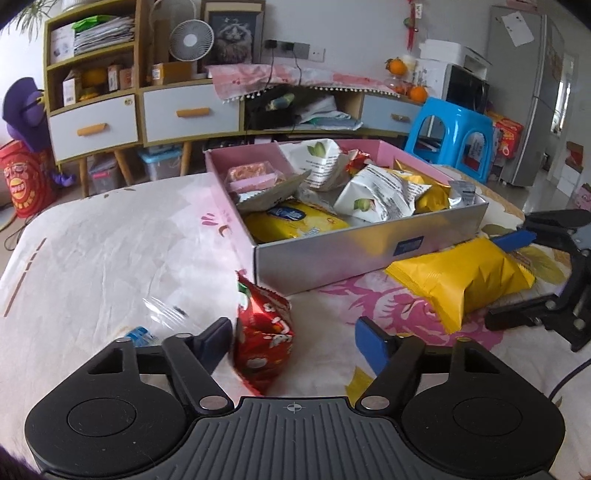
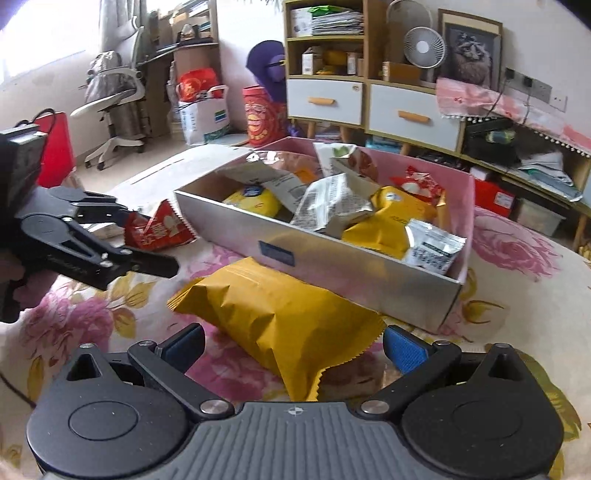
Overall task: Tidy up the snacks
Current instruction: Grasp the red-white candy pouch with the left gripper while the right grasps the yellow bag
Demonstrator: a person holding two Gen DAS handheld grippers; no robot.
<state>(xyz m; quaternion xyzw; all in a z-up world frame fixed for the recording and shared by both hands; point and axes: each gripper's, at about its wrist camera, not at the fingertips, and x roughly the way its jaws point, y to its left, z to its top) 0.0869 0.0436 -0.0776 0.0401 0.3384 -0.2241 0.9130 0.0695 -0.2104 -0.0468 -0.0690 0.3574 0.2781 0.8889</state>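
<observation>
My left gripper (image 1: pixel 295 338) gapes wide around the red packet (image 1: pixel 264 341) just before the box (image 1: pixel 325 258), gripping nothing; a skewed squeeze could tip it. My right gripper (image 2: pixel 293 349), equally wide and empty, straddles the yellow bag (image 2: pixel 280 325) against the box front, its underside hidden

A blue plastic stool (image 1: pixel 452 129) is standing at far right beside a grey fridge (image 1: pixel 524 96). A small white fan (image 1: pixel 191 40) is sitting on the wooden drawer cabinet (image 1: pixel 190 114) beside a framed cat picture (image 1: pixel 233 35).
</observation>
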